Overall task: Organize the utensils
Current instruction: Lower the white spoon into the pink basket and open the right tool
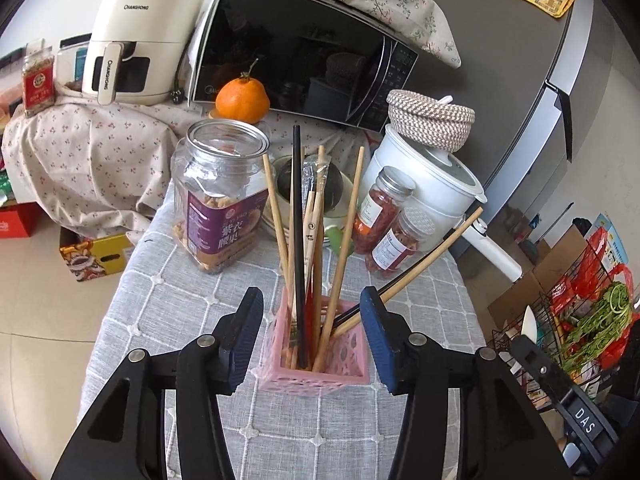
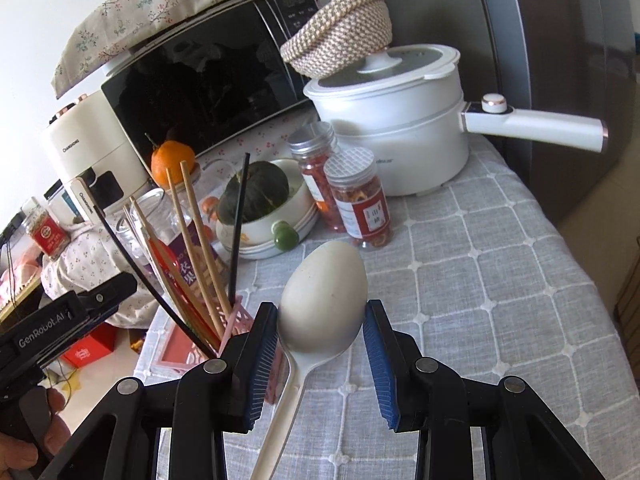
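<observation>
A pink lattice utensil holder (image 1: 316, 364) stands on the grey checked tablecloth (image 1: 168, 320), filled with several wooden, black and red chopsticks (image 1: 298, 240). My left gripper (image 1: 312, 340) is open, its blue pads on either side of the holder, touching nothing clearly. In the right wrist view the holder (image 2: 236, 320) sits at lower left with the chopsticks (image 2: 192, 248) leaning in it. My right gripper (image 2: 320, 344) is shut on a white ceramic spoon (image 2: 324, 300), gripping the bowl's edges, handle pointing down toward the camera, held above the cloth right of the holder.
Behind the holder stand a large glass jar (image 1: 220, 200), two small spice jars (image 1: 384, 220), a bowl with a green squash (image 2: 260, 200), a white electric pot (image 2: 392, 120), an orange (image 1: 242, 98), a microwave (image 1: 300, 60) and an air fryer (image 1: 140, 36). The fridge (image 2: 560, 60) is on the right.
</observation>
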